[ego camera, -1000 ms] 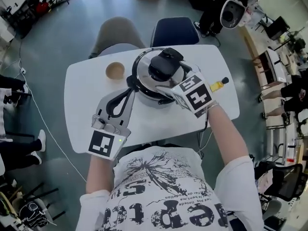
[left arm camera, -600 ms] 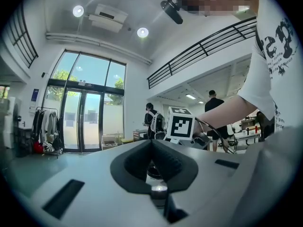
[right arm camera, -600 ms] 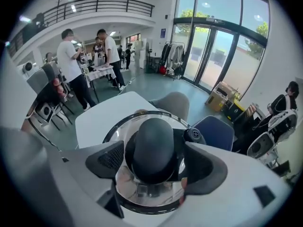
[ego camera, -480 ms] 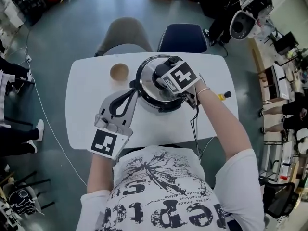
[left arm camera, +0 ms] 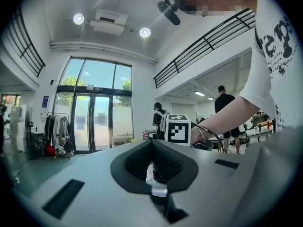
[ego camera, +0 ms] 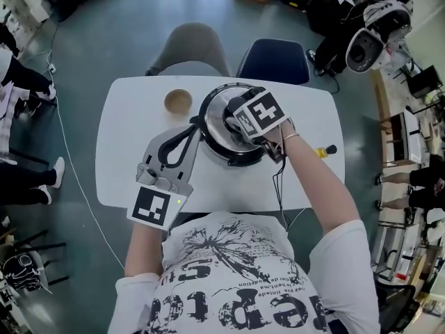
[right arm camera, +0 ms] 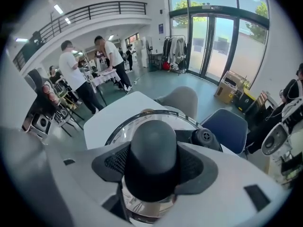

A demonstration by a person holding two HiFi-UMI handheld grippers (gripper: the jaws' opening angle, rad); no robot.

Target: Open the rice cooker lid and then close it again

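The rice cooker [ego camera: 224,145] stands mid-table under a shiny steel lid [ego camera: 217,120] with a black knob [right arm camera: 152,141]. My right gripper [ego camera: 240,125] points steeply down over the lid, and its marker cube hides the knob in the head view. In the right gripper view its jaws have just been closing. The knob fills the gap and both pads [right arm camera: 195,167] lie against it. My left gripper [ego camera: 193,126] lies level on the table. Its jaws are shut, with the tips at the cooker's left side. The left gripper [left arm camera: 151,143] view shows those tips meeting.
A small wooden bowl [ego camera: 178,101] sits left of the cooker on the white table [ego camera: 125,138]. A yellow item with a black cap [ego camera: 323,150] lies at the right edge. A cable [ego camera: 278,179] runs off the front. A blue chair [ego camera: 274,60] and a grey chair [ego camera: 191,47] stand behind.
My right gripper moved from the cooker's right side to above the lid and sank onto the knob. The left gripper has stayed by the cooker's left side.
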